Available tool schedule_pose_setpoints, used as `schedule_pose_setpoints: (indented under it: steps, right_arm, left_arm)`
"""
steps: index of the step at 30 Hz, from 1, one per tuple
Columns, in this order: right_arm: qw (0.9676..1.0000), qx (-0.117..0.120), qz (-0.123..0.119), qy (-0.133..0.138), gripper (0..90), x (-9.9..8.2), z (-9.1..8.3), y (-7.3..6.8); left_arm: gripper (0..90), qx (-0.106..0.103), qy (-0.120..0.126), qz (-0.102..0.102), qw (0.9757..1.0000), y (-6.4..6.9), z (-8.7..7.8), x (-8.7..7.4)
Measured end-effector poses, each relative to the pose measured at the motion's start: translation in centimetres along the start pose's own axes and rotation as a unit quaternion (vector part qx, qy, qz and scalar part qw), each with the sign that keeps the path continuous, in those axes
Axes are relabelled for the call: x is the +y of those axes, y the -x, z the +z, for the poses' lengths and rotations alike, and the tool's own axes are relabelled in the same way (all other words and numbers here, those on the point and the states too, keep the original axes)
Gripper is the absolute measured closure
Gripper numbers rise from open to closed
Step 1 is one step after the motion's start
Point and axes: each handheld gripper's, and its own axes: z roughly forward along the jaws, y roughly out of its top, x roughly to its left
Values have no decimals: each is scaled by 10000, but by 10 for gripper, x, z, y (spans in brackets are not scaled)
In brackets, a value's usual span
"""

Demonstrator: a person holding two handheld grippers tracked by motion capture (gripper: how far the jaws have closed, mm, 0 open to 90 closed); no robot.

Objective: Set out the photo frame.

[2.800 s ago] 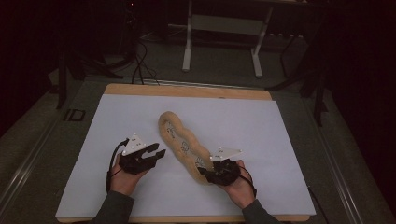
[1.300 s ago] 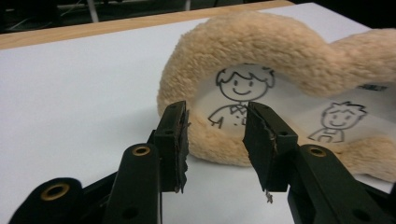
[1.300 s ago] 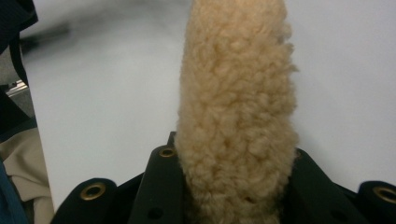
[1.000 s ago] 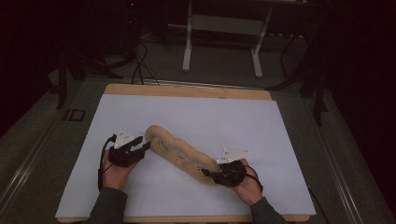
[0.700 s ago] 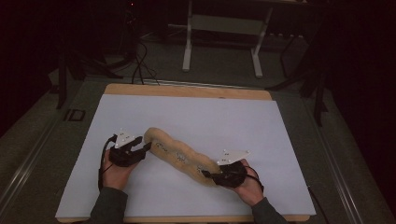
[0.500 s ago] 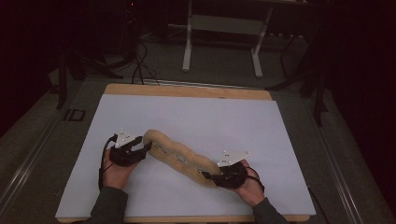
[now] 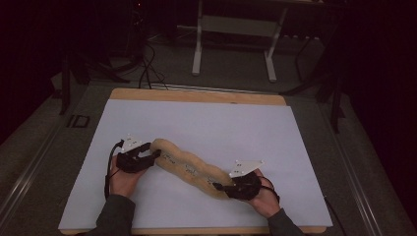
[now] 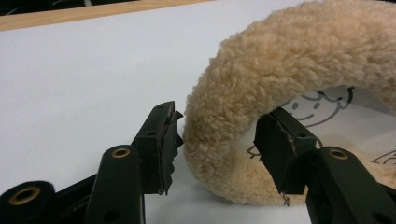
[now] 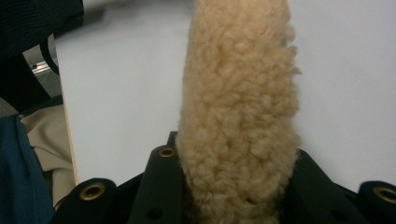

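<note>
Here the only bearing surface is the white sheet (image 7: 206, 123) spread over the wooden table (image 7: 196, 95); on it lies a long tan fleece piece (image 7: 189, 167), stretched slantwise from the near left toward the near right, with nothing else resting on the sheet.

The left hand (image 7: 123, 179) comes in from the near edge, its forearm in a dark sleeve, and carries the left gripper (image 7: 153, 155) level and low over the sheet, pointing right at the fleece's left end. Its jaws have just been opening: in the left gripper view they stand spread on either side of the curled end, the left pad with a slim gap to the pile, the right pad at the inner edge of the curl, neither squeezing it.

The right hand (image 7: 263, 196) lies near the front right, and the right gripper (image 7: 221, 188) points left along the sheet. In the right gripper view the fleece runs straight up out of its jaws, which pinch the near end from both sides.

The fleece is thick, curly and cream-tan, lumpy along its length. Its inner face is pale with dark printed cartoon figures (image 8: 317, 105), seen under the arch of the left end.
</note>
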Motion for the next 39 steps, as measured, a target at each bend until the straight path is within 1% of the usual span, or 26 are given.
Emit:
schedule_pose_setpoints:
  steps: [4, 6, 7, 9, 11, 14, 15, 16, 18, 21, 23, 24, 25, 26, 29, 32, 37, 39]
  right_arm:
    - [10000, 14, -2, -7, 734, 0, 0, 0]
    - [10000, 18, -5, 2, 734, 0, 0, 1]
    - [10000, 21, -4, 0, 735, 0, -1, 1]
    - [10000, 38, 16, -2, 734, -1, -1, 2]
    - [10000, 45, 24, 2, 734, -1, -1, 2]
    - [10000, 54, 35, 4, 732, -1, -1, 3]
    - [10000, 53, 44, -4, 732, -1, -1, 3]
    - [10000, 67, 52, -2, 732, -1, -1, 3]
    - [10000, 70, 38, -16, 731, -2, -1, 4]
    - [10000, 60, 8, -39, 730, -2, -2, 4]
    - [10000, 77, 20, -47, 729, -2, -2, 4]
    - [10000, 83, 19, -46, 729, -2, -2, 5]
    - [9999, 84, 26, -51, 729, -3, -2, 5]
    - [9999, 85, 21, -50, 730, -3, -2, 5]
    - [9999, 94, 22, -45, 730, -3, -2, 6]
    - [10000, 66, 26, -58, 729, -4, -2, 6]
    - [9999, -31, 55, -92, 724, -4, -2, 7]
    - [9998, -154, 92, -103, 712, -4, -3, 9]
  left_arm:
    - [488, -22, 7, 45, 10000, 0, 1, 0]
    - [477, -87, 27, 74, 9999, 1, 1, 0]
    - [472, -112, 37, 121, 9999, 3, 1, 0]
    - [469, -90, 25, 173, 9998, 4, 2, 0]
    - [468, -99, 27, 172, 9998, 4, 3, 1]
    - [470, -39, 31, 264, 9996, 5, 3, 1]
    - [481, 13, 26, 283, 9996, 5, 3, 2]
    - [489, 20, 41, 286, 9996, 5, 3, 2]
    - [505, -37, 59, 323, 9995, 5, 3, 2]
    - [541, -3, 32, 394, 9992, 6, 4, 2]
    - [598, 65, 7, 385, 9992, 6, 3, 2]
    - [636, 96, -3, 347, 9994, 5, 2, 2]
    - [666, 71, -17, 327, 9994, 4, 2, 2]
    - [673, 70, -29, 314, 9995, 4, 2, 3]
    - [691, 171, -75, 381, 9991, 6, 1, 3]
    - [696, 208, -81, 365, 9991, 8, 0, 3]
    - [702, 293, -75, 313, 9991, 10, 0, 2]
    - [706, 314, -74, 275, 9991, 11, 0, 2]
